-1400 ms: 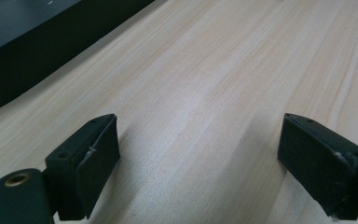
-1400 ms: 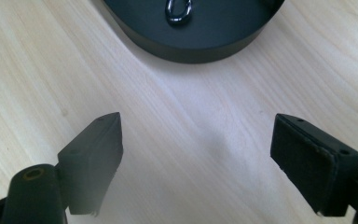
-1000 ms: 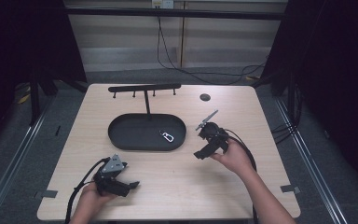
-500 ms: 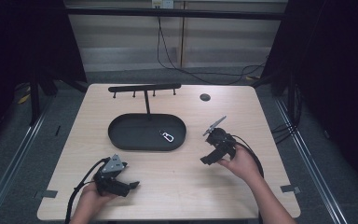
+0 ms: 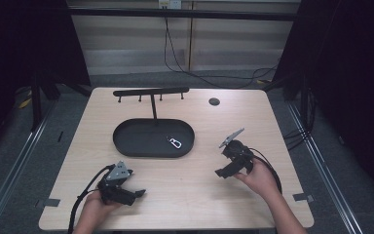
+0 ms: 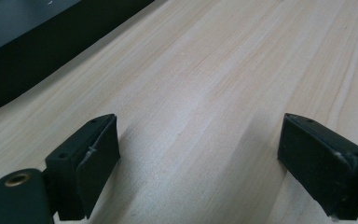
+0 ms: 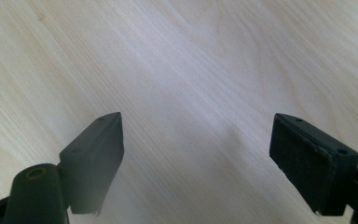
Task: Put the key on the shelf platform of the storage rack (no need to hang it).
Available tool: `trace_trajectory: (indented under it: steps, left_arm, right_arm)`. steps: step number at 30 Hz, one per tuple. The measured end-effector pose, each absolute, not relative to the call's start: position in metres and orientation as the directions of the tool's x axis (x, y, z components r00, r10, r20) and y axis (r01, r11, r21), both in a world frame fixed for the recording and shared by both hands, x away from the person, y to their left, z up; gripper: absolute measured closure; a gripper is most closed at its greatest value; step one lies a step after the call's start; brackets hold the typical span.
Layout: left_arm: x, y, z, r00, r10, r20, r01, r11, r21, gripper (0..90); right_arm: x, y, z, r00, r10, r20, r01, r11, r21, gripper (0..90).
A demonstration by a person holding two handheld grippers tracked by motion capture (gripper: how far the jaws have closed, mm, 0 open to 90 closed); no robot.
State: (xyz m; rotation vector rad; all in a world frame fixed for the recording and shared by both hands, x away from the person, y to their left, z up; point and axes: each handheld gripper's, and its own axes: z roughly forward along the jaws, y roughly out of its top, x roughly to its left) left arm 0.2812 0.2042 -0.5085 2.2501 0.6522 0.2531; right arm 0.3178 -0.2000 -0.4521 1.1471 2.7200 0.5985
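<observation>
Carabiner [image 5: 175, 142], small and silvery, lies in the black oval tray [image 5: 126, 146] right of its middle, long axis slanting toward the table's near right; its details are too small to read. Behind the tray stands a black T-shaped hook rack [image 5: 151, 91]. On pale wood-grain table [image 5: 195, 195], left gripper [image 5: 136, 194] and right gripper [image 5: 222, 171] both gape, holding nothing.

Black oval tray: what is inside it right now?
Inside the black oval tray lies one small silver carabiner clip, toward its right end, and the rack's upright post rises from its back edge. The rest looks bare; nothing covers it.
</observation>
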Motion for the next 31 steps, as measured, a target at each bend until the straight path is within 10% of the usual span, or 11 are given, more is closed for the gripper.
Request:
trace_trajectory:
  steps: [31]
  left_arm:
    - [0.281,0.204,-0.508,0.850,0.527,-0.020,0.374,-0.577,0.726,12.3]
  right_arm:
    - [0.290,-0.248,-0.483,-0.593,0.791,0.148,0.709,0.426,0.563,18.1]
